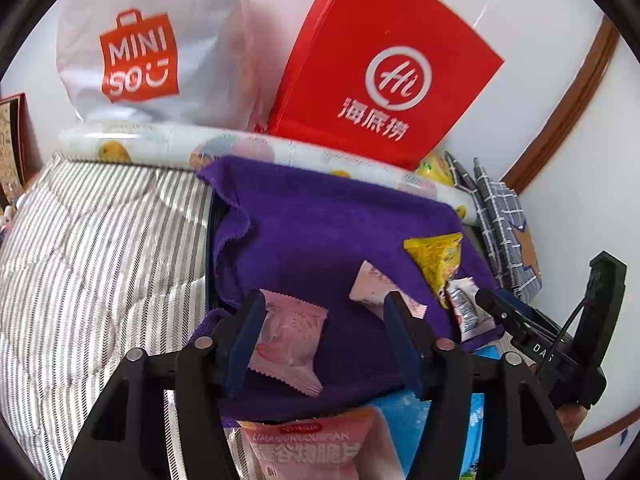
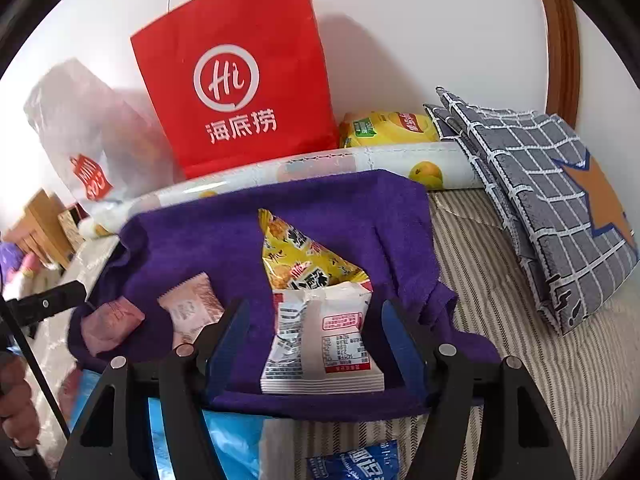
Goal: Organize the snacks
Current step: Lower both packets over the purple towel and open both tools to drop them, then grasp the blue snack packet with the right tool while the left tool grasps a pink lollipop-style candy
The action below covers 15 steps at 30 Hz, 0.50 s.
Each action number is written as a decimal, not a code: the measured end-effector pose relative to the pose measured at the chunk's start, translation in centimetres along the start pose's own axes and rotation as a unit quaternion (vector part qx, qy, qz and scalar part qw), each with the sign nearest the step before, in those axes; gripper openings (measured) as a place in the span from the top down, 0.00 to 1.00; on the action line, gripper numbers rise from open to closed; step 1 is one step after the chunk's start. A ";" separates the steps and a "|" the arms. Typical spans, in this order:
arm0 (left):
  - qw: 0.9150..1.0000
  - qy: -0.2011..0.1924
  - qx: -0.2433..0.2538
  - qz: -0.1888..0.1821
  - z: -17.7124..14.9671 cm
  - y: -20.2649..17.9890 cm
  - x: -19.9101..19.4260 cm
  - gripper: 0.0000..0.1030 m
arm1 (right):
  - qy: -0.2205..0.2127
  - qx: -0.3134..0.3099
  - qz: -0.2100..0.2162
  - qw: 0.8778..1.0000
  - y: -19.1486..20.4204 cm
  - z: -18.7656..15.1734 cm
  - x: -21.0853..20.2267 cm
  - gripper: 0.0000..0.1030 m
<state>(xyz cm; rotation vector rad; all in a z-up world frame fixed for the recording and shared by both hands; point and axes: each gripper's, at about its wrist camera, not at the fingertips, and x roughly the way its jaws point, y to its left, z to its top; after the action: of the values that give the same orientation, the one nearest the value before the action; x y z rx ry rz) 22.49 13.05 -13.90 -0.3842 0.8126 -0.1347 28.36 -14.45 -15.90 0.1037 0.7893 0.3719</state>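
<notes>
A purple towel (image 1: 320, 232) (image 2: 340, 208) lies on the striped bedding with small snack packets on it. My left gripper (image 1: 324, 312) is open, its jaws on either side of a pink packet (image 1: 288, 340) that lies on the towel. My right gripper (image 2: 314, 320) is open around a white packet with red print (image 2: 324, 344). A yellow triangular packet (image 2: 300, 256) (image 1: 436, 260) lies just beyond it. Two more pink packets (image 2: 192, 308) (image 2: 110, 320) lie to the left. The right gripper also shows at the right edge of the left wrist view (image 1: 532, 320).
A red paper bag (image 2: 240, 76) (image 1: 380, 68) and a white Miniso bag (image 1: 152, 48) stand against the wall behind a fruit-print roll (image 2: 320, 164). A grey checked fabric bag (image 2: 540, 208) lies at the right. A pink snack bag (image 1: 316, 448) and blue packs (image 2: 352, 460) lie near me.
</notes>
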 end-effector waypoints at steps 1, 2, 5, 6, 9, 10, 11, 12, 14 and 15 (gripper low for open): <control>1.000 -0.002 0.001 0.001 0.0 -0.2 -0.3 0.38 | 0.001 0.006 0.000 1.000 -0.2 0.1 -0.3 0.35; 1.000 -0.002 0.003 0.003 0.0 -0.4 -0.5 0.38 | 0.002 0.009 0.000 1.000 -0.3 0.1 -0.6 0.35; 1.000 0.004 0.011 0.008 -0.3 -1.1 -1.5 0.37 | 0.001 0.014 -0.008 1.000 -0.5 0.1 -2.0 0.32; 1.000 0.003 0.014 0.010 -0.5 -1.3 -1.9 0.37 | -0.005 0.014 -0.015 1.000 -0.7 -0.1 -2.7 0.31; 1.000 -0.001 0.020 0.018 -1.3 -1.6 -3.0 0.37 | -0.016 0.004 -0.038 0.999 -1.0 -0.9 -4.2 0.28; 1.000 0.000 0.021 0.020 -1.6 -1.7 -3.3 0.37 | -0.016 -0.002 -0.049 0.999 -1.1 -1.3 -4.7 0.28; 1.000 0.000 0.021 0.020 -1.9 -1.7 -3.7 0.37 | -0.013 -0.008 -0.055 0.998 -1.1 -1.5 -5.0 0.28; 1.000 0.000 0.021 0.021 -2.1 -1.7 -4.0 0.37 | -0.010 -0.018 -0.060 0.998 -1.1 -2.0 -5.3 0.28; 1.000 -0.003 0.019 0.022 -2.7 -1.6 -4.7 0.37 | -0.006 -0.040 -0.072 0.997 -1.1 -2.9 -5.9 0.28; 1.000 -0.004 0.018 0.024 -3.0 -1.4 -5.1 0.37 | -0.003 -0.050 -0.080 0.996 -1.1 -3.5 -6.0 0.28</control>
<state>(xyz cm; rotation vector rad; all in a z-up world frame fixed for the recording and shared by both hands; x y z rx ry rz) 16.88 12.20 -11.77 -0.3314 0.8106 -0.1025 22.32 -17.79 -14.52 -0.0523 0.7658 0.2579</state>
